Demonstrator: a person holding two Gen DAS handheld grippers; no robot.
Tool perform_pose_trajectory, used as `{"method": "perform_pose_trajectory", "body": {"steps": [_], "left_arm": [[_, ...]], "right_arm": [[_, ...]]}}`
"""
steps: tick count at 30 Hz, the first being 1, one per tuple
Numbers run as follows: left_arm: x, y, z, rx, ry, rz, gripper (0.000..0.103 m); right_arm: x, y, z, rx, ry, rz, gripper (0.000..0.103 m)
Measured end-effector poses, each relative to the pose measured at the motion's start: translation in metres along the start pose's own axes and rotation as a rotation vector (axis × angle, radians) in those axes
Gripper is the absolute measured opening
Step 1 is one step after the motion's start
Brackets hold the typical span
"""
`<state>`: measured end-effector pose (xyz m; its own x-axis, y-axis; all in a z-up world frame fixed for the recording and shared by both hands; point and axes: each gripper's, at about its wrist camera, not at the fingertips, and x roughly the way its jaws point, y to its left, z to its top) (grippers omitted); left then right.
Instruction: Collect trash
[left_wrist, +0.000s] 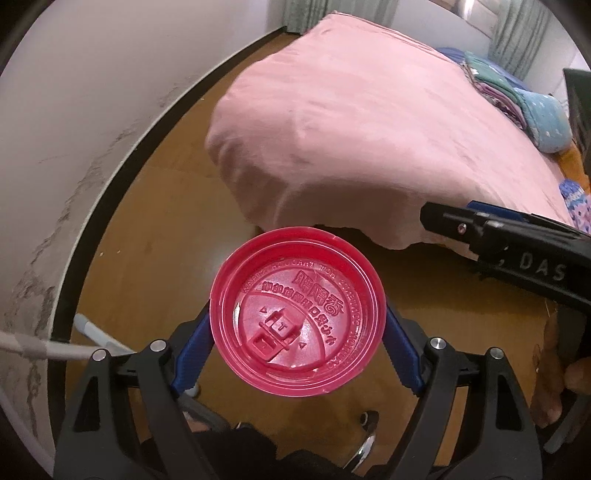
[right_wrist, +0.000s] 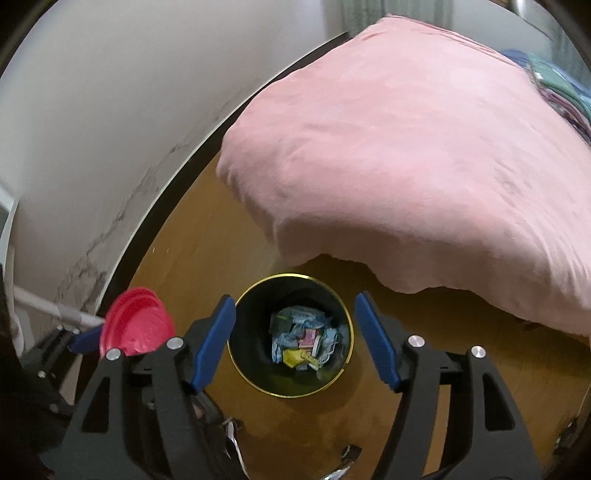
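Note:
My left gripper (left_wrist: 297, 325) is shut on a red plastic cup lid (left_wrist: 297, 312), held by its rim between the blue pads, above the wooden floor. The lid also shows at the left of the right wrist view (right_wrist: 137, 321). My right gripper (right_wrist: 294, 341) is open and empty, hovering above a black trash bin (right_wrist: 255, 314) with a gold rim on the floor. The bin holds crumpled wrappers and paper (right_wrist: 304, 339). The right gripper also shows at the right edge of the left wrist view (left_wrist: 498, 236).
A bed with a pink cover (left_wrist: 362, 125) fills the upper right, with folded clothes (left_wrist: 517, 92) on its far side. A white wall with a dark skirting board (right_wrist: 177, 177) runs along the left. A white pole (right_wrist: 55, 306) leans by the wall.

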<state>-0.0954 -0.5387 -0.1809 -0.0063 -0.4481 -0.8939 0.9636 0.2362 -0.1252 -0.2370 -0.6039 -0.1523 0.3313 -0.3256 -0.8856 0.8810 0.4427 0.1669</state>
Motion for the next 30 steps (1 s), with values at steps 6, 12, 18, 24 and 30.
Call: {"method": "perform_pose_trajectory", "body": {"steps": [6, 12, 18, 24, 30], "left_arm": [[0.017, -0.008, 0.011, 0.003, 0.025, -0.005, 0.09], [0.003, -0.008, 0.014, -0.005, 0.005, 0.001, 0.091], [-0.058, 0.007, 0.009, -0.028, -0.095, 0.034, 0.093], [-0.162, 0.047, -0.016, -0.089, -0.248, 0.128, 0.096], [-0.263, 0.121, -0.083, -0.246, -0.344, 0.356, 0.096]], "right_arm": [[-0.008, -0.015, 0.004, 0.055, -0.036, -0.011, 0.072], [-0.012, -0.018, 0.004, 0.071, -0.057, -0.007, 0.076], [-0.037, -0.008, 0.005, 0.054, -0.142, 0.013, 0.086], [-0.068, 0.052, 0.011, -0.07, -0.183, 0.076, 0.094], [-0.115, 0.193, 0.004, -0.341, -0.265, 0.245, 0.096]]}}
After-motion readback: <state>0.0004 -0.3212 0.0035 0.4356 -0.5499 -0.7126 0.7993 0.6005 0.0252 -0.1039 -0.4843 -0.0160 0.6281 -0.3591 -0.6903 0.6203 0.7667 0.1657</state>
